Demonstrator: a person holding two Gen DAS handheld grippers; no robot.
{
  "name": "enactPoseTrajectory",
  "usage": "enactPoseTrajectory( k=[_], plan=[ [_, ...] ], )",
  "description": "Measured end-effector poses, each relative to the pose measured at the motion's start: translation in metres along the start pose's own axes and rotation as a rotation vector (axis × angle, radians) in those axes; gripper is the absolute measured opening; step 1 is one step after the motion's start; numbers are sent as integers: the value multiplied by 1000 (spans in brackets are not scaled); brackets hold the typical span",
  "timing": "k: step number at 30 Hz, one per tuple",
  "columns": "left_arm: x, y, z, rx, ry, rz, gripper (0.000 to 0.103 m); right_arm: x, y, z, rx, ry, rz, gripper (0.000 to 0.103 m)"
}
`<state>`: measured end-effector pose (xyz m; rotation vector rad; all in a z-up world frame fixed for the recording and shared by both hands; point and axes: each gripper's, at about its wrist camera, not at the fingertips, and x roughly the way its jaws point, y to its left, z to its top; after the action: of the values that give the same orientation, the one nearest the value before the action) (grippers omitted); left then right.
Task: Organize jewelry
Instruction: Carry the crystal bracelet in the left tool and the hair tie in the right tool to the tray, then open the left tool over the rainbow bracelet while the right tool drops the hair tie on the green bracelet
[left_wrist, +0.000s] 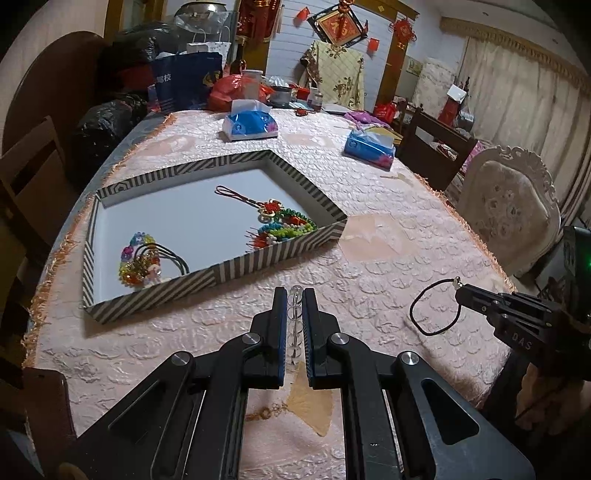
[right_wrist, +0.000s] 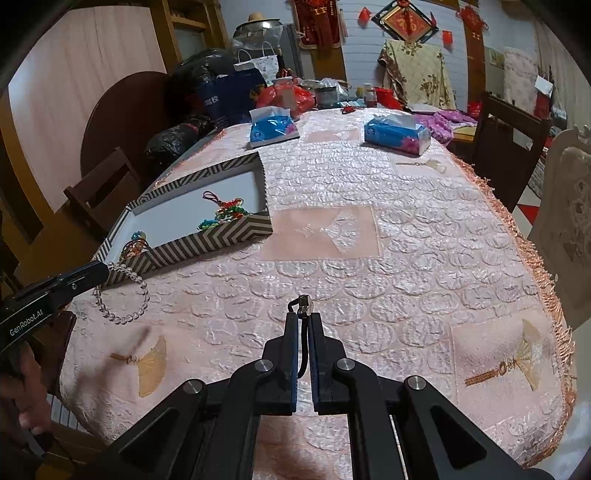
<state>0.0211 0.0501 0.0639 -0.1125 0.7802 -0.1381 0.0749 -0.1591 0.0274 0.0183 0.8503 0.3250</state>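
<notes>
Jewelry is split between our two grippers and the striped tray (left_wrist: 280, 254). Our left gripper (left_wrist: 294, 295) is closed on a clear bead bracelet (right_wrist: 122, 295), which hangs as a loop from its fingertips just above the pink cloth of the bench (right_wrist: 406, 258), near the tray's front wall. Our right gripper (right_wrist: 303, 314) is clamped on a black cord loop (left_wrist: 428, 310) with a small metal clasp at its tips, held above the cloth well right of the tray. Inside the tray lie a colourful beaded piece with dark cords (left_wrist: 142, 264) at the near left corner and a red knot ornament with green beads (left_wrist: 280, 218) at the right corner.
</notes>
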Motion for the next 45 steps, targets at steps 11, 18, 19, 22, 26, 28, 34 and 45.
enactPoseTrajectory(
  k=[11,18,19,22,26,28,34,45],
  plan=[
    [-2,21,4,-36,-6,30,6,1,21,17,-63,-8,4,4],
    [0,33,8,-58,-8,52,6,5,32,36,-94,-19,13,4],
    [1,34,9,-59,-9,54,6,5,34,38,-98,-21,12,4],
    [2,40,13,-65,-14,67,6,7,39,48,-122,-27,8,4],
    [7,48,17,-78,-9,86,6,8,43,57,-140,-34,4,4],
    [9,52,18,-80,-9,96,6,10,45,62,-150,-37,1,4],
    [16,69,27,-101,-11,118,6,21,48,73,-171,-25,-12,4],
    [28,105,47,-141,-19,167,6,34,61,100,-201,-31,-16,4]
  ],
)
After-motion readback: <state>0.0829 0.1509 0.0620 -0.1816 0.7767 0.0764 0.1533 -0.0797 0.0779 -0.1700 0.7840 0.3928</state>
